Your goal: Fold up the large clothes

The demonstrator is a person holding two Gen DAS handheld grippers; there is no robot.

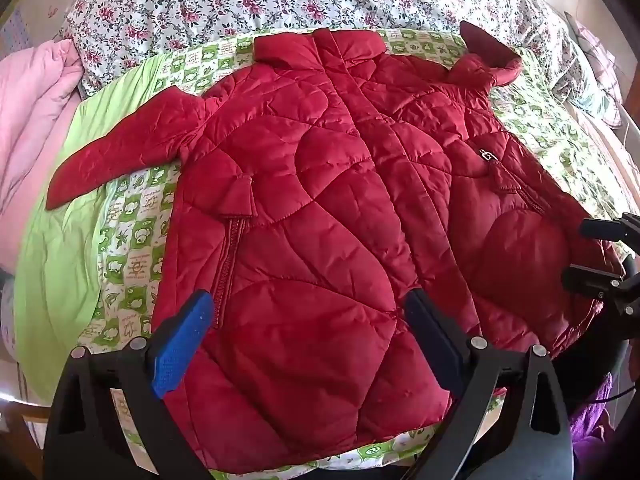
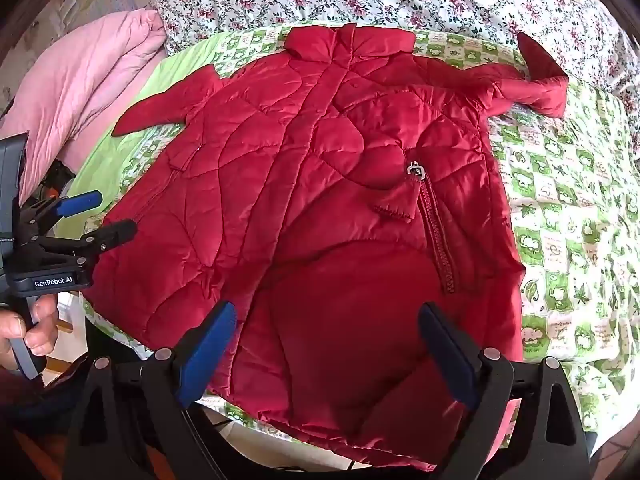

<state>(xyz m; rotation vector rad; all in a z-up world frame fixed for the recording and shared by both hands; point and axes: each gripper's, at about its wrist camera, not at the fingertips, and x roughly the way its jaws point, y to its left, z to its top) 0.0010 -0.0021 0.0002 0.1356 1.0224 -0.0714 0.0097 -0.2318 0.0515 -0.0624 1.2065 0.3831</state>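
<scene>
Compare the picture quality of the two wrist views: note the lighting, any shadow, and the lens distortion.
Left wrist view: soft daylight, the red jacket evenly lit with a faint sheen, the bed bulging under fisheye curve, corners dark. Right wrist view: same bulge; a dim patch lies on the jacket's near hem between the open right claw fingers.

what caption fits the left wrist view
Open left tongs hover over a red quilted jacket spread flat on the bed.
</scene>
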